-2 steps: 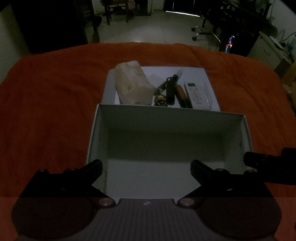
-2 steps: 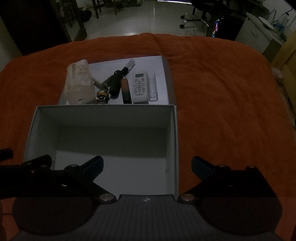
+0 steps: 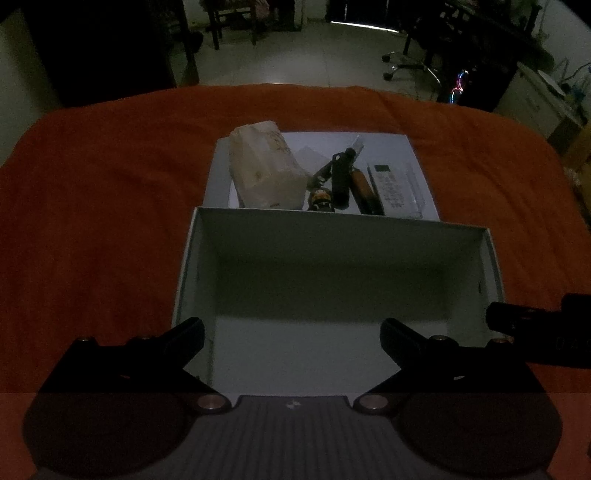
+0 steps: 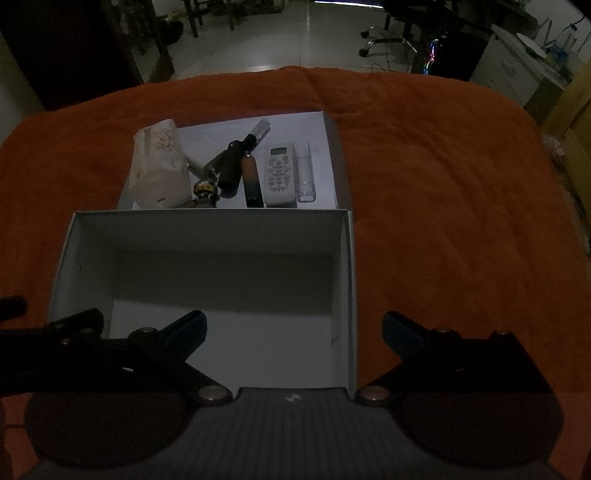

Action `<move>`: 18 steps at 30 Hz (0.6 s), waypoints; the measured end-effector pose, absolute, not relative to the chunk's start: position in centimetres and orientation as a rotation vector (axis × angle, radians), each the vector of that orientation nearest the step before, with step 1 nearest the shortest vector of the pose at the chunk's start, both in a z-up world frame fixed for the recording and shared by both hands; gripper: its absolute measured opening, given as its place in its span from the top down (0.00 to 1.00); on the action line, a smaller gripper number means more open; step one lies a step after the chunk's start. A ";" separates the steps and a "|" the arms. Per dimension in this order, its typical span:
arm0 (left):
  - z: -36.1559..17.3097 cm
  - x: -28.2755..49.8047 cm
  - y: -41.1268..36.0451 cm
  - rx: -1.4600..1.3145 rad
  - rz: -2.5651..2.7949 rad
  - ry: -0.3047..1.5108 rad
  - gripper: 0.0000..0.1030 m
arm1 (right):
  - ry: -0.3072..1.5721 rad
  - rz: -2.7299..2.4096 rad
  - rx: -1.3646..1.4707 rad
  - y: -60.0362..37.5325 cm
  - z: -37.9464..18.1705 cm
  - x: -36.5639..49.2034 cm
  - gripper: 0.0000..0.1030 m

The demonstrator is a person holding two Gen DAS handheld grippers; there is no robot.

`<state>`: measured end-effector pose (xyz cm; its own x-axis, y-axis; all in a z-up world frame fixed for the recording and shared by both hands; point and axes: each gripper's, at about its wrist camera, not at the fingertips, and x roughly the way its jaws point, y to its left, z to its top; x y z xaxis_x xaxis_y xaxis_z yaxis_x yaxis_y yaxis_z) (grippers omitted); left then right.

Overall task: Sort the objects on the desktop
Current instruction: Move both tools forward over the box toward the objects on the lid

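Left wrist: left gripper (image 3: 291,328) spread wide, nothing btwn fingers, over near end of white box (image 3: 207,236). Tissue pack (image 3: 266,173), remote (image 3: 393,192) on lid beyond box. Right gripper (image 4: 293,326) also spread, empty, box's right wall (image 4: 351,295) btwn fingers

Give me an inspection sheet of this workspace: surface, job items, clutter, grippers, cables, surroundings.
Surface: orange cloth, no bare table seen.
Job's things: open white box, nothing seen inside. Behind it a white sheet carries a tissue pack, remote, clear tube, brown bottle, black cylinder and a small yellow-black item, packed close together.
Clutter: nothing seen off the sheet.
Grippers: left gripper open over the box's near edge; right gripper open across the box's right wall. Both hold nothing.
Cables: some on the floor by the chair; none on the cloth.
Surroundings: dim room, tiled floor, lit computer case.
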<state>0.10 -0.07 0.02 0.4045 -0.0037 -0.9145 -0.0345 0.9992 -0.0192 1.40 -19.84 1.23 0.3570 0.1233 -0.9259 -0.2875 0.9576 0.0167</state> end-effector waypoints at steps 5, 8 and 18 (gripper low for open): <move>0.1 0.3 -0.2 -0.010 0.031 1.158 0.00 | 1.180 0.271 -0.170 -20.0 1.3 1.9 0.00; 0.0 0.3 0.6 -0.018 0.017 1.138 0.00 | 1.126 0.276 -0.178 -20.7 1.9 1.0 0.00; -0.3 1.5 2.2 -0.045 0.024 1.111 0.00 | 1.139 0.296 -0.151 -20.2 3.3 2.1 0.00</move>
